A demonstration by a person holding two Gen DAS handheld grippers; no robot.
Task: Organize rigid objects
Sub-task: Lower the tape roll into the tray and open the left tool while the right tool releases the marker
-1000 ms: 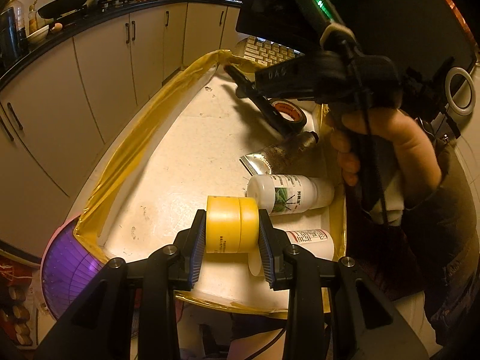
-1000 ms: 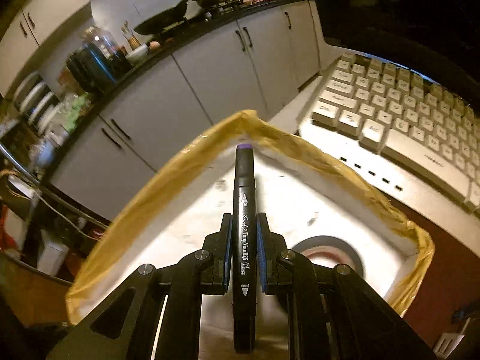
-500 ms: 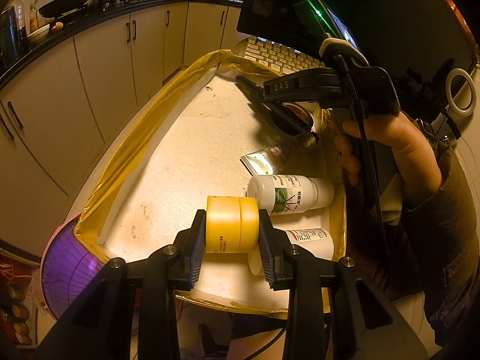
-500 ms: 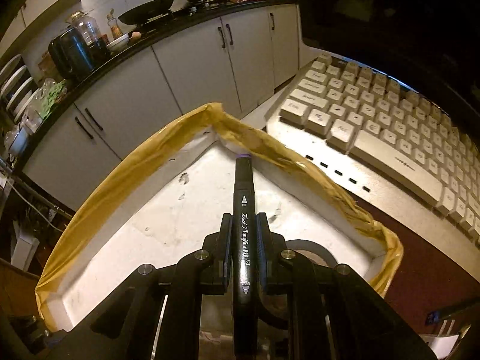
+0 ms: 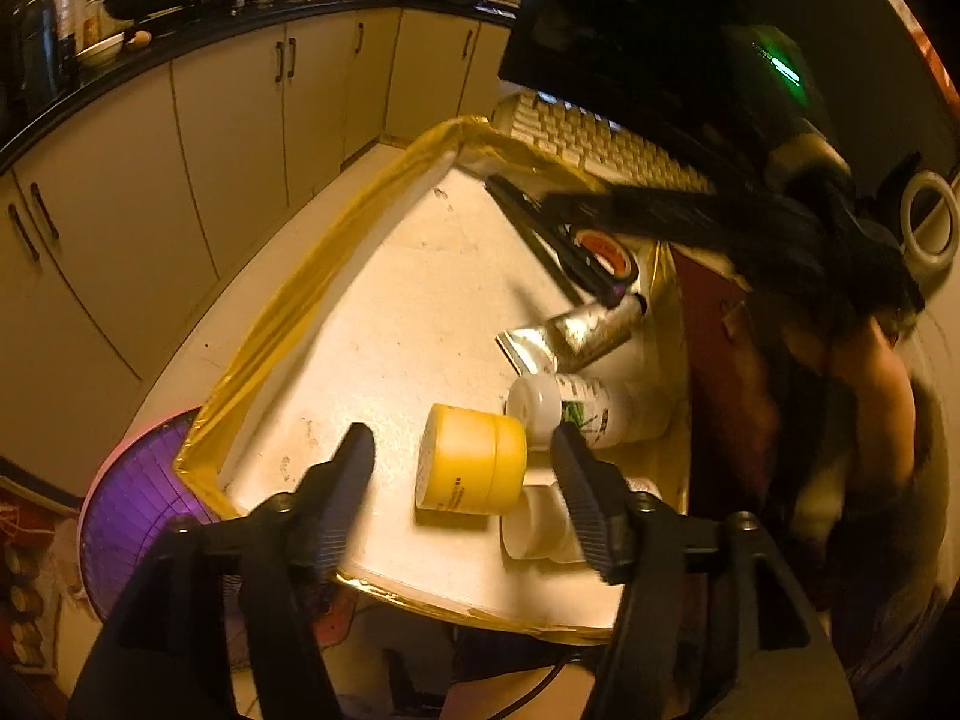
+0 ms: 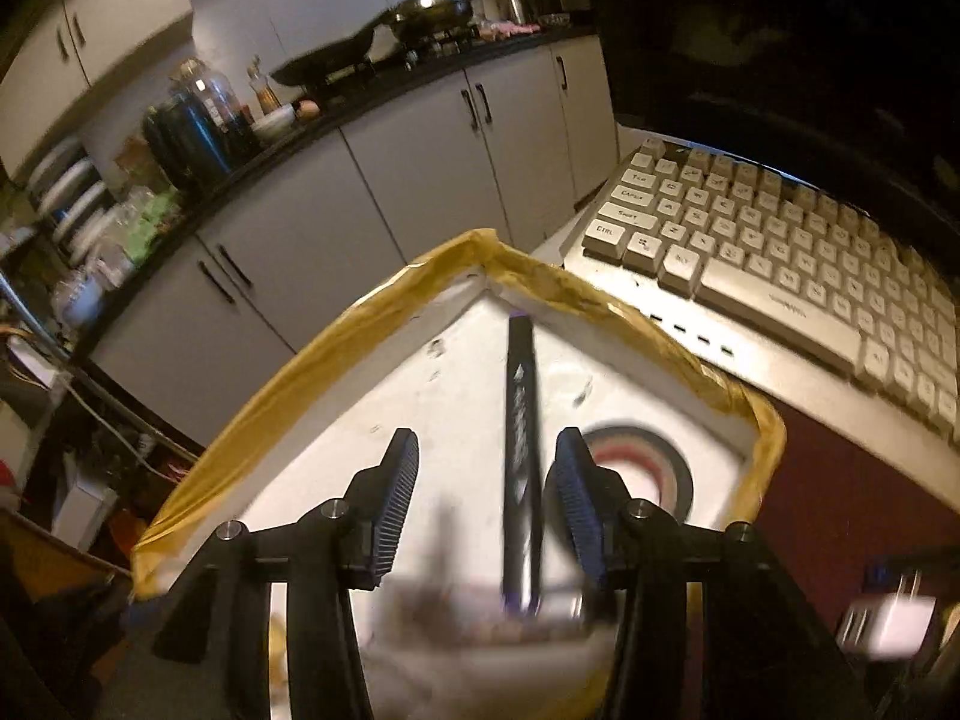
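Releasing both items: left gripper [image 5: 462, 468] opening off yellow jar [image 5: 471, 467], now lying in taped tray [image 5: 282, 324]; right gripper [image 6: 486, 480] opening off black marker [image 6: 521, 450], dropping into tray. Both placements nearly done.

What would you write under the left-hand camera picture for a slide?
Left tongs opening around a yellow jar lying in a white tray with bottles.
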